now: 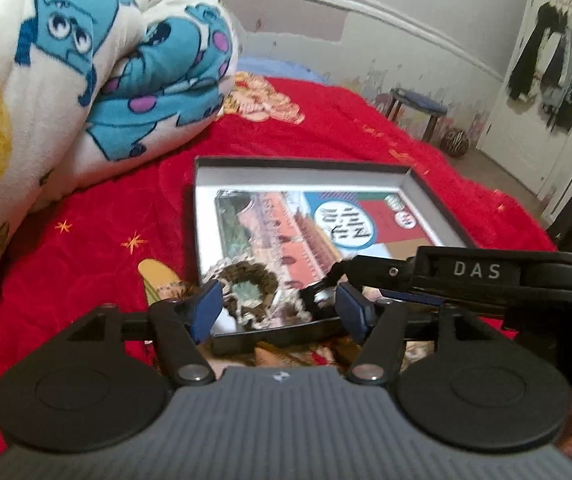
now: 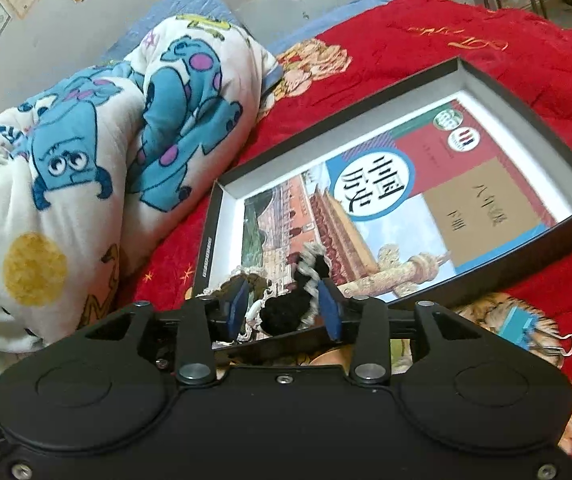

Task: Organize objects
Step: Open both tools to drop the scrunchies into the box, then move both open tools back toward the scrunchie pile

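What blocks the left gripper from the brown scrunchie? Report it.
Nothing visible does. The brown scrunchie lies at the box's near edge, right ahead of the open left gripper. The right gripper works beside it, not between.

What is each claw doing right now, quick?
Left claw: open, holding nothing, above the brown crocheted hair scrunchie.
Right claw: open around the black crocheted hair scrunchie; grip cannot be told.

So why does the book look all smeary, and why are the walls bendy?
Left wrist view: the colourful history textbook in the shallow black cardboard box is smeared, its round title unreadable; the white wall moulding curves because of the fisheye lens. Right wrist view: the same cover is sharper, though the box edges bow.
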The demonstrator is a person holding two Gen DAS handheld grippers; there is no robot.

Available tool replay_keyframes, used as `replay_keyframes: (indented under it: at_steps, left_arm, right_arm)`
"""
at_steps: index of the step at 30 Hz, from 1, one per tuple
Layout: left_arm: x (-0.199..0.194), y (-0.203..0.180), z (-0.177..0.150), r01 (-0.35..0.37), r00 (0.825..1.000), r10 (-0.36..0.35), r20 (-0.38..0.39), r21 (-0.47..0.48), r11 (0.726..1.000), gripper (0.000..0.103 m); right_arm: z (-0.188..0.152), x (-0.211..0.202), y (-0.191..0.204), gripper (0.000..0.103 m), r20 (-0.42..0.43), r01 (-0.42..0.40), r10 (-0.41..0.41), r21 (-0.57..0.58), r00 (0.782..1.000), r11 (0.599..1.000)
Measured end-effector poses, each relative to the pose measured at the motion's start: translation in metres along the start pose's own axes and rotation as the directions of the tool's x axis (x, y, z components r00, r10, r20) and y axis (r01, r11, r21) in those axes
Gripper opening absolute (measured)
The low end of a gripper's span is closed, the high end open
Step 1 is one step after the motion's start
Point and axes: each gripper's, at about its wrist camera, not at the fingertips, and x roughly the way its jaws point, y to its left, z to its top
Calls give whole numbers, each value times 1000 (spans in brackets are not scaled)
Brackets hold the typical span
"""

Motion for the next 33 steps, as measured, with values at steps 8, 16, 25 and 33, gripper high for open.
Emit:
replay_keyframes:
  at_steps: [8,16,25,33]
  left_arm:
    - [-19,-16,-5,51,998,-50,23,-11,999,77]
    - [-53,-48,-30,69,997,-70,27,48,997,77]
    - [-44,-72,-53,27,1000,-27,-3,66,997,77]
    - [-17,-73,-65,-17,996,24,-81,80,997,76]
  right_arm:
    - [8,-50,3,41,31,15,-14,-55,999,998]
    - [8,-97,0,43,97,38,-34,-40,995,998]
    - [-24,-104,-23,43,124,86,-91,45,988,995]
    - [-52,-72,-38,41,23,159,-160,27,987,987]
